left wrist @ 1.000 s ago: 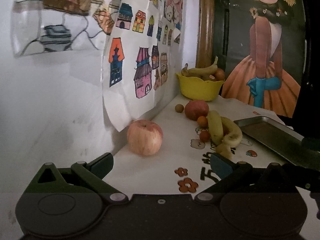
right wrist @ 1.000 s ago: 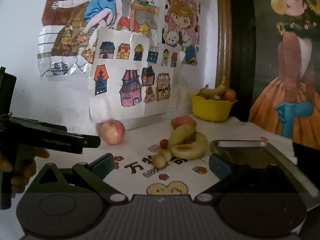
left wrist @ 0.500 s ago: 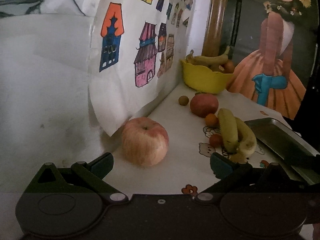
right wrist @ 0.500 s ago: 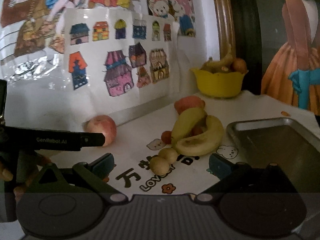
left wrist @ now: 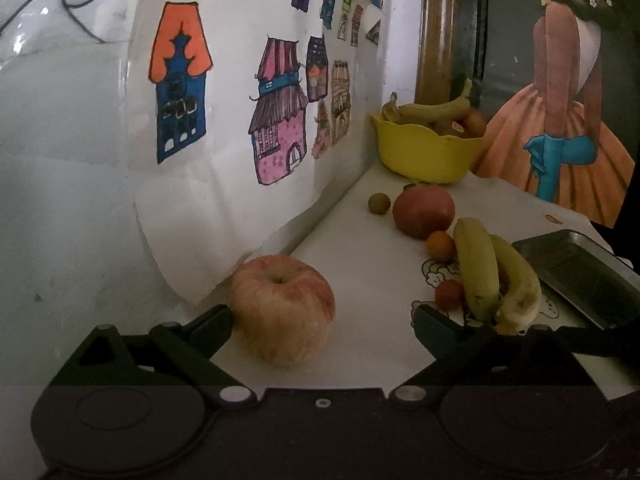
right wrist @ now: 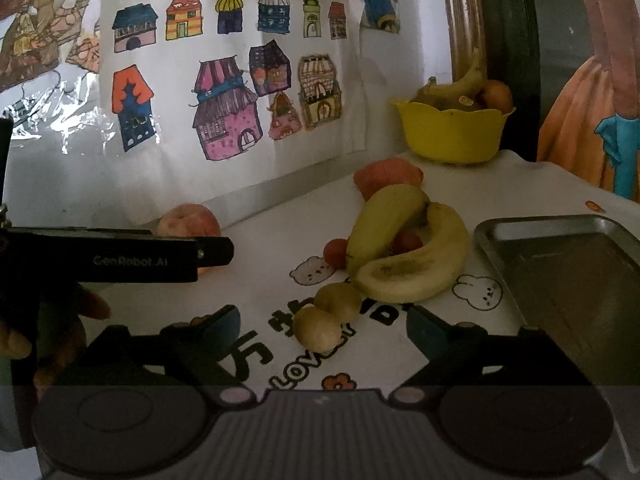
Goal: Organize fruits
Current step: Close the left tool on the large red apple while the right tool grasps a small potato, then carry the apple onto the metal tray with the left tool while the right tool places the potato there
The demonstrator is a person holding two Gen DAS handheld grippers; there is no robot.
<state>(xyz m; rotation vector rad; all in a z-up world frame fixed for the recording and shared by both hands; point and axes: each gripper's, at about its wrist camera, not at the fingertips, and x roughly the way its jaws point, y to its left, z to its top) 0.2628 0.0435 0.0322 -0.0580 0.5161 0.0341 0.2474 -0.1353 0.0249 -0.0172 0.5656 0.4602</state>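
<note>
Left gripper (left wrist: pixel 322 320) had jaws spread around the pale red apple (left wrist: pixel 283 309), not yet pinching; closing gently at its widest part looked wise. Right gripper (right wrist: pixel 323 326) hung spread above 2 small brown fruits (right wrist: pixel 326 316)

House drawings (left wrist: pixel 276 128) taped on wall (left wrist: pixel 60 208)

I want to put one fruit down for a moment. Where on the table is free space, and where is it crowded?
Free: the metal tray looks bare, and so does the cloth between the apple and the bananas. Crowded: around the bananas, where small round fruits and a red fruit sit close. The yellow bowl already holds fruit.
</note>
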